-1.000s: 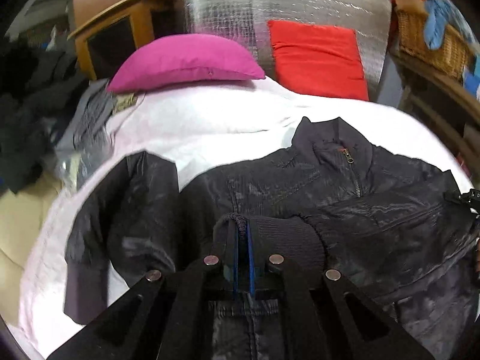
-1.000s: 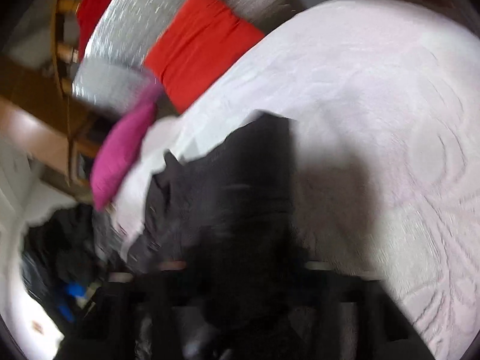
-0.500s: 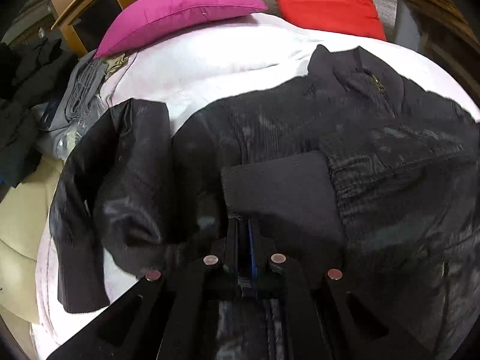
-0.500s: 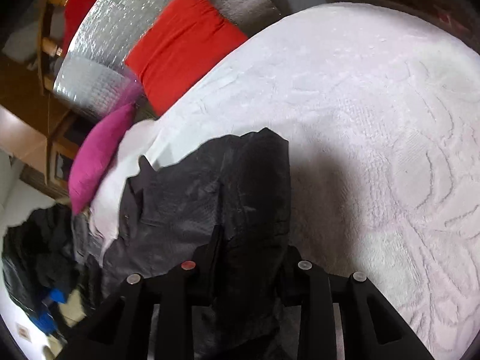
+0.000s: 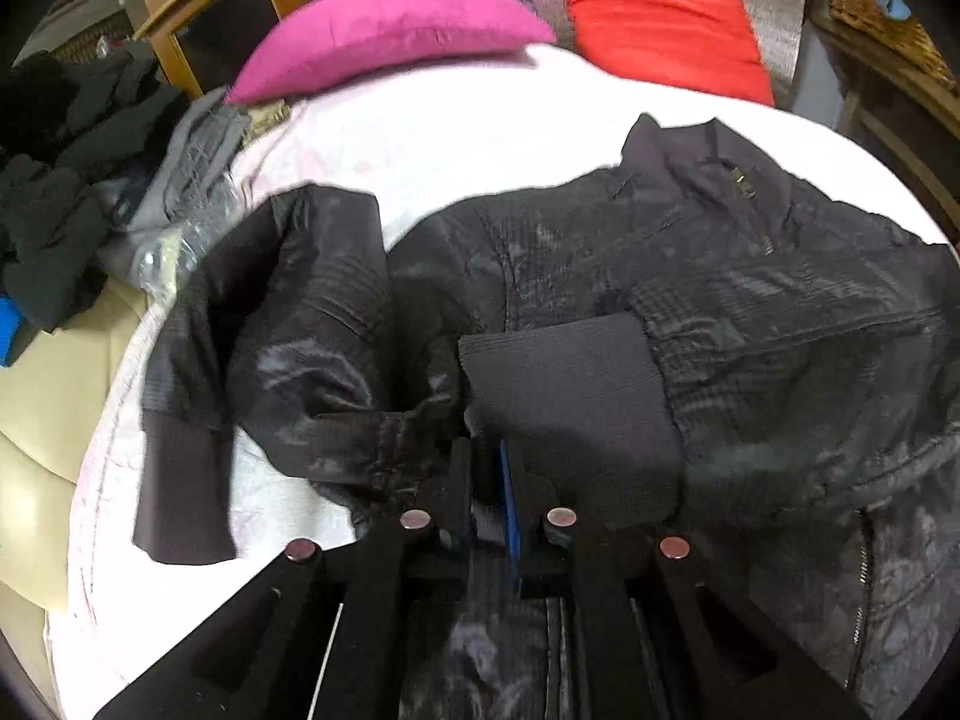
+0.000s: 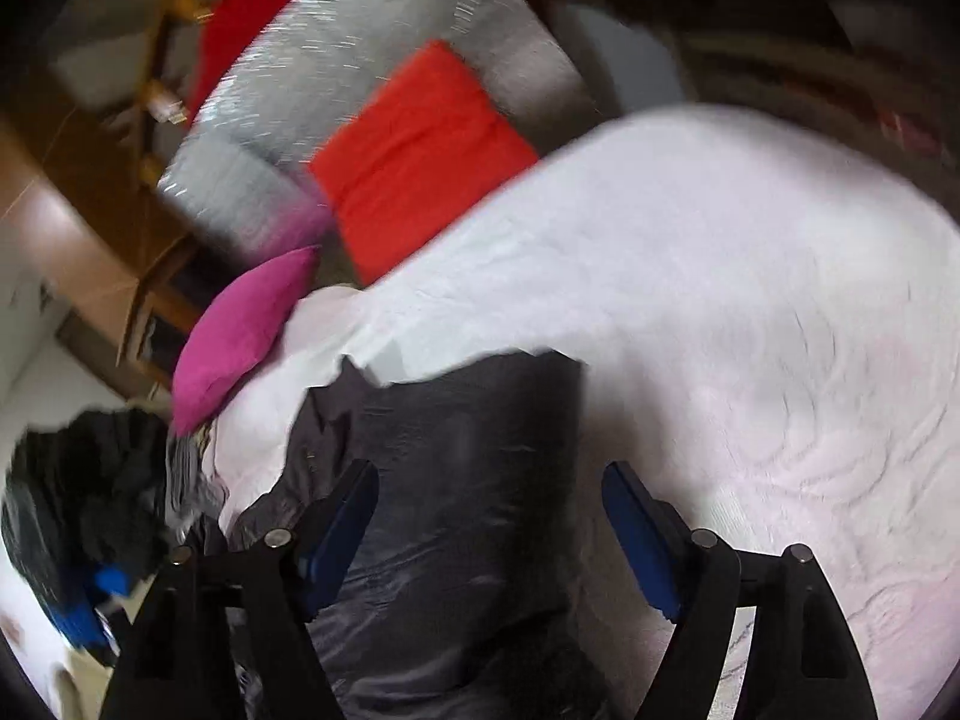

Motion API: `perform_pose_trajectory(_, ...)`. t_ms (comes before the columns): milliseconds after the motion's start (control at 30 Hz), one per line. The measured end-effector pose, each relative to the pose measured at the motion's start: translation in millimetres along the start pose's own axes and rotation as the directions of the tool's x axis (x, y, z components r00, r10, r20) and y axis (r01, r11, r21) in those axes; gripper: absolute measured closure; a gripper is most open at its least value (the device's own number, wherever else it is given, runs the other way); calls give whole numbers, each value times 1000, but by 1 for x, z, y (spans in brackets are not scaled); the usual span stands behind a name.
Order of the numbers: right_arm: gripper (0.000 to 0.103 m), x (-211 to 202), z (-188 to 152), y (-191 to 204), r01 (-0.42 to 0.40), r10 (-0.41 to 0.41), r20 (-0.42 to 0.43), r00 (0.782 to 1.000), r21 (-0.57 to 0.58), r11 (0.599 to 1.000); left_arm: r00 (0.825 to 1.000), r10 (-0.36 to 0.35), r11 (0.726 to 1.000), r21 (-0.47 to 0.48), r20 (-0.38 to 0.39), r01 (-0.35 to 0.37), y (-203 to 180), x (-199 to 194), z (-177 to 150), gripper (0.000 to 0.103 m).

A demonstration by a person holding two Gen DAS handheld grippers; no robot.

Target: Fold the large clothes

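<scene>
A black zip jacket [image 5: 660, 276] lies front up on the white bedspread [image 5: 456, 138], collar toward the pillows. Its right sleeve is folded across the chest, ending in a ribbed cuff [image 5: 570, 402]. My left gripper [image 5: 489, 468] is shut on the cuff's near edge. The other sleeve [image 5: 264, 348] lies loose at the left. In the right wrist view the jacket [image 6: 456, 510] lies under my right gripper [image 6: 489, 498], which is open and empty just above the fabric.
A magenta pillow [image 5: 390, 42] and a red cushion [image 5: 660, 18] sit at the head of the bed. A pile of dark and grey clothes [image 5: 90, 180] lies off the left edge. A wicker basket [image 5: 870, 6] stands at the far right. Bare bedspread [image 6: 750, 330] extends right.
My right gripper has opened and let go of the jacket fabric it held. The left gripper, still shut on the cuff, has shifted slightly over the jacket.
</scene>
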State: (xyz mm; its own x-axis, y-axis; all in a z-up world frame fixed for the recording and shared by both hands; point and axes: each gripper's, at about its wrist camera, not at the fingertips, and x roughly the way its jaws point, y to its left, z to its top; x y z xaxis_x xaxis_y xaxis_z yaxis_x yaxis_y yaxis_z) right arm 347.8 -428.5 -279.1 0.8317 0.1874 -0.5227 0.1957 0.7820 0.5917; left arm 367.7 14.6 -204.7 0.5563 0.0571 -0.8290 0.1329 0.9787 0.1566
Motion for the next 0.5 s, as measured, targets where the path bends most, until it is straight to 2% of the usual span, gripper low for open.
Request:
perform_pose_trajectory(100,44,-10,-5,20,-7,7,5,1000,-95,995,999,7,1000,-4,51,-7,5,-20,1,93)
perform_pose_trajectory(167,45,-10,-10,27,-34,33,-16,999,-119,992,994,-13,1000,-20,104,15,6,-36,2,91)
perform_pose_trajectory(233,50,-2,-18,31,-53,42,-77,996,-145,988,990,-26,999,-22,142,30,2,-46,3,83)
perform_pose_trajectory(300,50,8,-26,32,-52,30,-136,990,-158,986,988,-29,1000,1,152,30,-10,-47,4,64)
perform_pose_trajectory(367,50,22,-35,29,-30,-4,-205,979,-162,986,990,-45,999,31,133,41,-25,-38,4,56)
perform_pose_trajectory(400,51,28,-40,24,-15,-25,-237,971,-165,986,993,-54,998,41,106,50,-32,-28,5,55)
perform_pose_trajectory(467,50,40,-47,14,16,-63,-299,952,-157,987,998,-59,997,42,12,58,-42,0,4,55)
perform_pose_trajectory(500,50,41,-47,10,17,-62,-304,951,-149,989,998,-61,998,33,-26,62,-43,11,3,56)
